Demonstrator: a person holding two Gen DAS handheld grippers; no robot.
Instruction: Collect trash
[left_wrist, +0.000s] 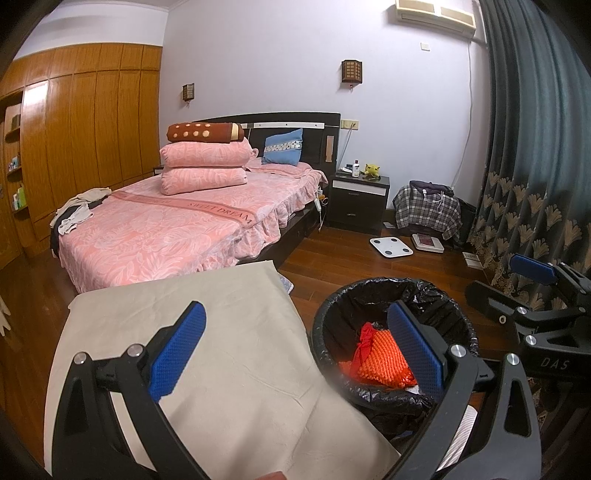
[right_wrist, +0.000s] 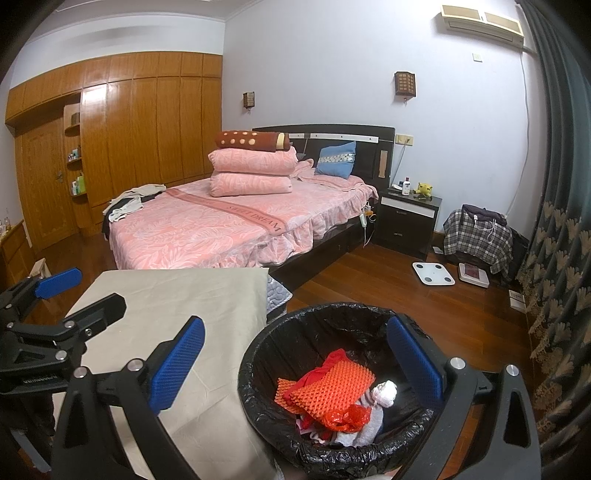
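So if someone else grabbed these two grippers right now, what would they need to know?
Left gripper: open, empty, held over the beige sheet's edge beside the bin.
Right gripper: open, empty, held above the bin's near rim.
Bin, black liner, stands on the floor by the sheet; it already holds orange foam, red plastic and a white wad.
Left to do: no loose trash shows on the sheet; look over the rest of the room.

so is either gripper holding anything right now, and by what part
Nothing is held. The left gripper and right gripper are both open with nothing between the pads; the trash lies loose in the bin.
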